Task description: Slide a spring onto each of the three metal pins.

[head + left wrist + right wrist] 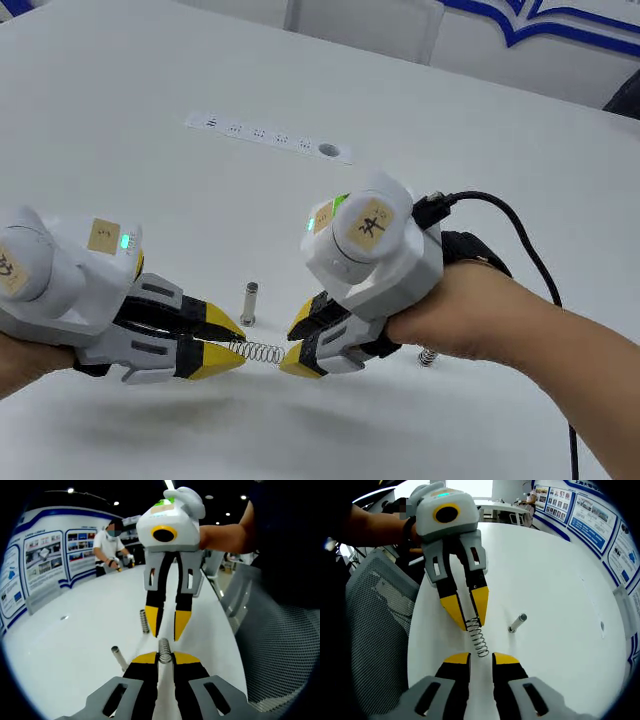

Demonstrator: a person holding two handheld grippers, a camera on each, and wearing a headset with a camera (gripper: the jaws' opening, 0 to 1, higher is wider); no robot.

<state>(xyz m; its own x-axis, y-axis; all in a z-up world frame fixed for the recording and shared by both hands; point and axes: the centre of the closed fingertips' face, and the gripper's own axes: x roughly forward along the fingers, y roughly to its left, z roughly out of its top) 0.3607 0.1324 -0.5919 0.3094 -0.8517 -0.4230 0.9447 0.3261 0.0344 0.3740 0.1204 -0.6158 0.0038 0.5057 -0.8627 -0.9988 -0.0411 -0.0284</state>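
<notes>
Here, L gripper [240, 348] pinching spring [259, 351], R gripper [290, 350] agape, pin [249, 303] upright behind, pwr strip [268, 137] beyond

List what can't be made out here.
Second spring: head view, partly behind the right hand; whether a pin is inside cannot be told.
Held spring: gripped end, head view, covered by the left gripper.
Power strip markings: head view, too small.
</notes>
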